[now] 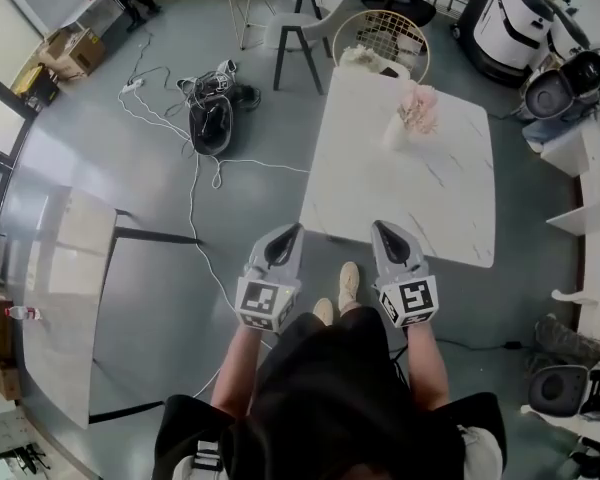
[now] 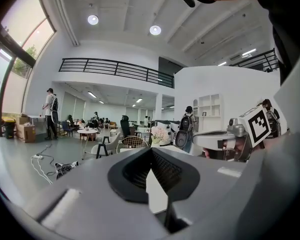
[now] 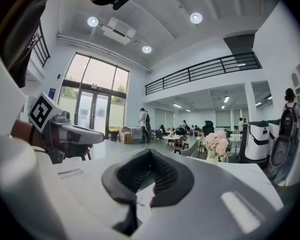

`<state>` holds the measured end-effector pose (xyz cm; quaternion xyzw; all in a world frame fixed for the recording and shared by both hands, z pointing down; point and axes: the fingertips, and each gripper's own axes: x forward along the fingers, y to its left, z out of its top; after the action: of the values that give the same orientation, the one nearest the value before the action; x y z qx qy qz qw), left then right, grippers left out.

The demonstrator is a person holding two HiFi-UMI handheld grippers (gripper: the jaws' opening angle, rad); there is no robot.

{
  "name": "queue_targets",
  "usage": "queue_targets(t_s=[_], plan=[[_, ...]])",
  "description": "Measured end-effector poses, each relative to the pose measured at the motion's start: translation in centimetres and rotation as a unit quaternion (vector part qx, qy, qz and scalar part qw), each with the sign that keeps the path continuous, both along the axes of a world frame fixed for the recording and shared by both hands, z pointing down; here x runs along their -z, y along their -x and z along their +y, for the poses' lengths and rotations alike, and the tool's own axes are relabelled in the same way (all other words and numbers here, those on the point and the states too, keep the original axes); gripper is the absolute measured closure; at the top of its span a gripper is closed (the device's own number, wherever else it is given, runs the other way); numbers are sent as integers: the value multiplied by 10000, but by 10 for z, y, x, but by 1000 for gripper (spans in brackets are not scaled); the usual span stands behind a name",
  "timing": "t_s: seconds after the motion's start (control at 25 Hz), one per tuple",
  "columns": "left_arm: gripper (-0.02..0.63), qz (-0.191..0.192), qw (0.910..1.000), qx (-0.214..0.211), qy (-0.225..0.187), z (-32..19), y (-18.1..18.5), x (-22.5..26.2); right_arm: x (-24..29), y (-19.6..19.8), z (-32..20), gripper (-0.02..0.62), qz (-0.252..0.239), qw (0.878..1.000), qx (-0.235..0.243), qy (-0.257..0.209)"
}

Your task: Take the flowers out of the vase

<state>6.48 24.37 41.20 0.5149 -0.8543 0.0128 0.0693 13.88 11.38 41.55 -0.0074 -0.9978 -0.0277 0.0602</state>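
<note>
The pink flowers (image 1: 421, 106) are seen standing in a pale vase (image 1: 397, 134) on the far half of the white marble bench (image 1: 380, 196), about midway across its width. A round wicker chair (image 1: 382, 34) is set just behind the far edge of the bench.

The 2 tongs are held side by side at the near edge of the bench. The left tongs (image 1: 293, 230) and the right tongs (image 1: 379, 226) are both pointed towards the bench and are well apart from the vase.

In the left gripper view, the jaws of the left tongs are shown pressed together at their tips with nothing gripped, and the flowers are seen small beyond them. In the right gripper view, the right tongs are likewise closed and empty, and the flowers and vase are seen to the right of the jaw tips.

A dark object with cables (image 1: 210, 123) is seen on the grey floor (image 1: 110, 148), left of the bench. The person's shoes (image 1: 348, 284) are seen between the tongs.
</note>
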Motion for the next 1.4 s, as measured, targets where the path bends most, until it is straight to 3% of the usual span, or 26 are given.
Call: queue_targets(t_s=[0.28, 0.76, 1.08, 1.4], plan=[[598, 28, 9998, 182, 117, -6, 26, -11, -13, 31, -11, 592, 57, 9998, 168, 123], [598, -21, 9995, 75, 300, -51, 98, -5, -25, 97, -67, 592, 126, 9992, -38, 369], [598, -5, 9982, -406, 432, -111, 140, -10, -41, 127, -118, 592, 259, 9969, -486, 565], [598, 9, 9918, -1145, 563, -180, 153, -26, -64, 131, -171, 592, 296, 9903, -1120, 765]])
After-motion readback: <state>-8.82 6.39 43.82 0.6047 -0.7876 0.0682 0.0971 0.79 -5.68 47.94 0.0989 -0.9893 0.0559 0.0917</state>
